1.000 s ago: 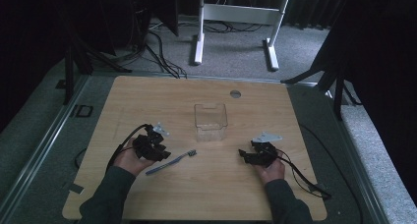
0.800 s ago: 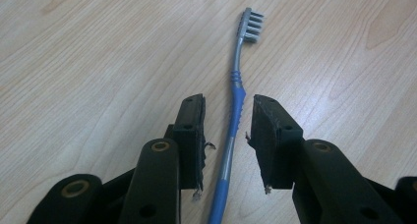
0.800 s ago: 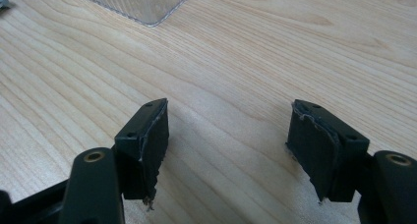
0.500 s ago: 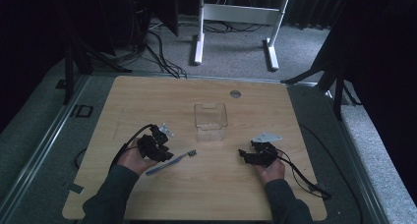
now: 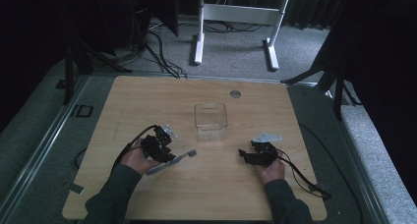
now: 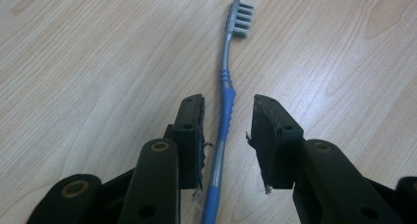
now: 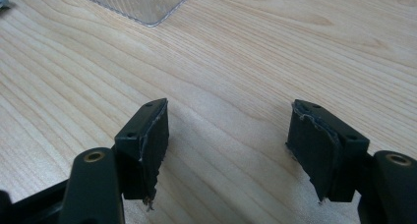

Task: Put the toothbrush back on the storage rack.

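Left gripper view cut off the toothbrush (image 6: 224,98) handle's end below, left claw (image 6: 227,117) spread around it without pinching, right claw (image 7: 228,130) wide apart over bare tabletop (image 7: 246,52).

left gripper (image 5: 167,156) edged down over toothbrush (image 5: 173,160) handle

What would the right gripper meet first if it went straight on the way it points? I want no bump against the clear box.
Probably nothing soon: the right gripper has bare table ahead, and the clear box lies off to its left, though depth is hard to judge.
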`<action>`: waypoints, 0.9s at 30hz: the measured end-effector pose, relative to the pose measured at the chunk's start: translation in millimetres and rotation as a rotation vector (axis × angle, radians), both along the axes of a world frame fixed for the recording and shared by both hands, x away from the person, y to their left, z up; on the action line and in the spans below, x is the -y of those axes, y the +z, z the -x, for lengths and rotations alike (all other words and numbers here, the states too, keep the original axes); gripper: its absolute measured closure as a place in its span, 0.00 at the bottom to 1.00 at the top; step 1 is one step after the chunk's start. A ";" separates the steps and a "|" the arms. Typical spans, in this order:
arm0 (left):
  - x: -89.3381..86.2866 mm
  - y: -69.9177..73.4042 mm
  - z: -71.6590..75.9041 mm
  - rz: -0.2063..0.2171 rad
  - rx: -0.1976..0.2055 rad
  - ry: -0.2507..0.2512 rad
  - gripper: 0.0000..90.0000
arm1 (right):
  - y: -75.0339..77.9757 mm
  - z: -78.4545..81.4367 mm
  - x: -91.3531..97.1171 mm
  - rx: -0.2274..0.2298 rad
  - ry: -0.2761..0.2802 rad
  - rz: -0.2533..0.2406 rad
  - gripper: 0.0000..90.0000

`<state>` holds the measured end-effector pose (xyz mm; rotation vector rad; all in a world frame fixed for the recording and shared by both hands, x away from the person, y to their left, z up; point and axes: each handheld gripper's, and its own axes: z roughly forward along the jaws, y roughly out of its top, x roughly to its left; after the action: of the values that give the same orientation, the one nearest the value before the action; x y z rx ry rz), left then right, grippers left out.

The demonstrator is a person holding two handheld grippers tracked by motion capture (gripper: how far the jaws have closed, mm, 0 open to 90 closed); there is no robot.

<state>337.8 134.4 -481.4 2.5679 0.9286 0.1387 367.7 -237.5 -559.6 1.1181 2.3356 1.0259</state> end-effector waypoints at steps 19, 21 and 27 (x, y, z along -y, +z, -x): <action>8.4 -6.3 -2.5 -0.019 -0.034 -0.029 0.75 | 0.0 0.0 0.0 0.000 0.000 0.000 0.35; 9.3 -6.7 -2.8 -0.022 -0.038 -0.031 0.75 | 0.0 0.0 0.0 0.000 0.000 0.000 0.35; 10.8 -7.6 -3.7 -0.029 -0.038 -0.035 0.77 | 0.0 0.0 0.0 0.000 0.000 0.000 0.35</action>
<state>341.5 123.6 -489.0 2.6205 0.9005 0.0942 367.7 -237.5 -559.6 1.1178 2.3356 1.0261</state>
